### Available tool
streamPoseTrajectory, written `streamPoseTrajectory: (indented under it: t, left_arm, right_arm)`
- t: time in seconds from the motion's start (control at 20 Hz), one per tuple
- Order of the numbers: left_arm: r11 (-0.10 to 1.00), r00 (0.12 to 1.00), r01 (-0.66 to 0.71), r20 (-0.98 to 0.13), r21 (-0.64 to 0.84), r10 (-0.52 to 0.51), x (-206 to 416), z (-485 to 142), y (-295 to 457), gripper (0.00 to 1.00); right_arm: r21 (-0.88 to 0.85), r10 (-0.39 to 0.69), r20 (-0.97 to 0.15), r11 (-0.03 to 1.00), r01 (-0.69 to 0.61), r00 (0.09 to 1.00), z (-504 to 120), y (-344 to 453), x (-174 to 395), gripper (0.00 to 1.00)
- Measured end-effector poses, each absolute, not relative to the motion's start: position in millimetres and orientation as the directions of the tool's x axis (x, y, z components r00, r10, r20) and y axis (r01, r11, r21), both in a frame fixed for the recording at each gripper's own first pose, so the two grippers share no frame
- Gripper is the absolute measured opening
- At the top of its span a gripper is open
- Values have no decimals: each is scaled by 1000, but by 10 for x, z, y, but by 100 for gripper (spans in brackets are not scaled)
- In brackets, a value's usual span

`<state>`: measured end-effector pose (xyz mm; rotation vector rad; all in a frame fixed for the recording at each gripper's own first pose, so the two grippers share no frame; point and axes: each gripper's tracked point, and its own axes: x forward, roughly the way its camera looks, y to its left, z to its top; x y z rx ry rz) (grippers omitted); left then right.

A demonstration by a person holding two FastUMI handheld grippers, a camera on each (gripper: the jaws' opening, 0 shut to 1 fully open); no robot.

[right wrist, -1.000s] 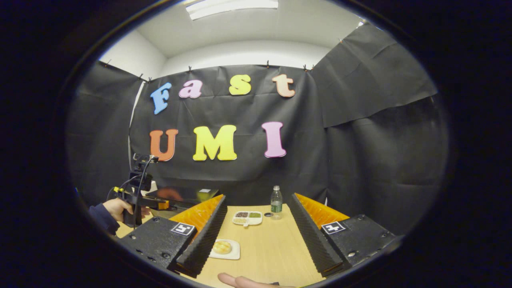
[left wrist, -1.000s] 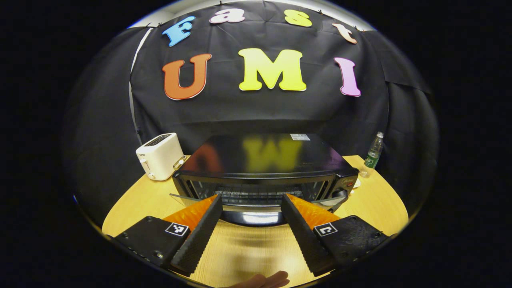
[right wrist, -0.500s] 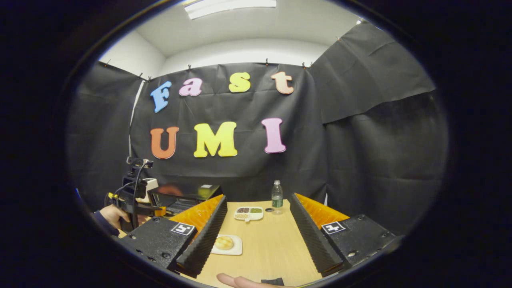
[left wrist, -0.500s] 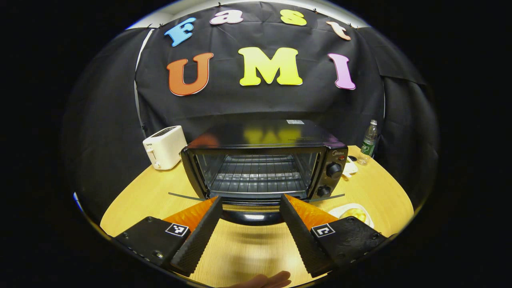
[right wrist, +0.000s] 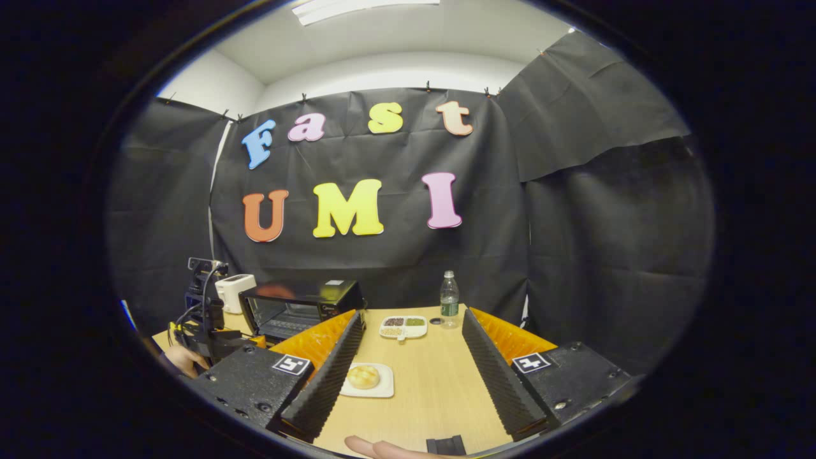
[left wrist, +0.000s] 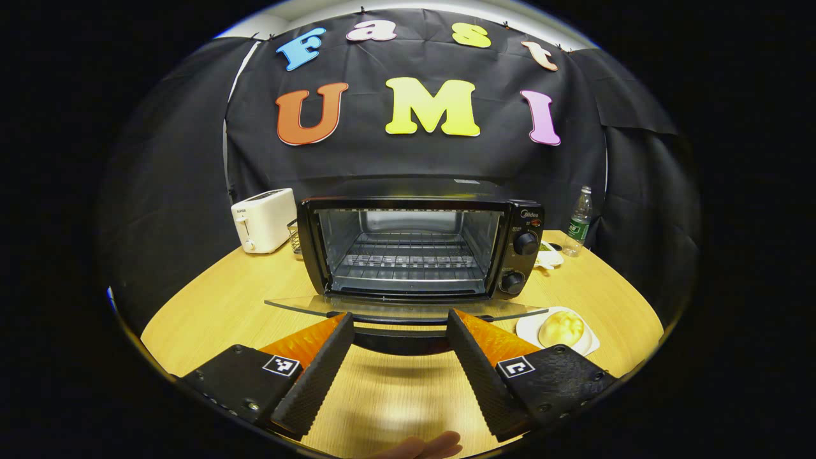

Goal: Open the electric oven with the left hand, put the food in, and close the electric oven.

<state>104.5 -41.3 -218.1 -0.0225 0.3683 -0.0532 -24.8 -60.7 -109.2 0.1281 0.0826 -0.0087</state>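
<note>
The black electric oven [left wrist: 414, 248] stands in the middle of the table with its glass door [left wrist: 299, 306] folded down flat and the wire rack inside showing. The door's dark handle [left wrist: 398, 336] lies between the fingers of my left gripper [left wrist: 400, 315], which stand wide apart and open. A bun [left wrist: 561, 327] on a white plate [left wrist: 590, 347] sits to the right of the door. In the right gripper view, the bun [right wrist: 363, 376] lies just ahead of my open right gripper [right wrist: 413, 315], by its left finger. The oven [right wrist: 299, 306] and the hand-held left gripper [right wrist: 204, 331] are at the left.
A white toaster [left wrist: 262, 220] stands left of the oven. A water bottle [left wrist: 579, 222] and a small divided dish [right wrist: 403, 326] are at the back right of the round wooden table [left wrist: 210, 306]. A fingertip shows at the bottom edge.
The oven door has swung from partly open down to flat. My left gripper has dropped and drawn back with the handle between its fingers. The right gripper view has tipped slightly downward.
</note>
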Motion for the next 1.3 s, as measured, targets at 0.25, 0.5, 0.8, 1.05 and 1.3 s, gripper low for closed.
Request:
streamPoseTrajectory:
  t: [0.25,0.5,0.8,1.05,1.3]
  left_arm:
    - [996,941,53,-330,-74,-75,965,-2360,-379,99]
    - [994,939,74,-330,-74,-95,895,-2558,-398,99]
    - [993,926,90,-362,-74,-111,782,-2796,-414,97]
    - [994,912,103,-395,-36,-109,749,-2930,-421,95]
    - [993,918,103,-377,-61,-119,699,-2824,-412,96]
  right_arm:
    - [112,4,-93,994,6,996,-1206,-528,-213,96]
    - [117,6,-128,993,9,992,-1340,-478,-152,96]
    - [104,7,-156,995,9,988,-1511,-372,-79,97]
    - [112,1,-176,994,19,984,-1609,-312,-34,97]
    - [114,-3,-173,993,23,985,-1647,-241,68,97]
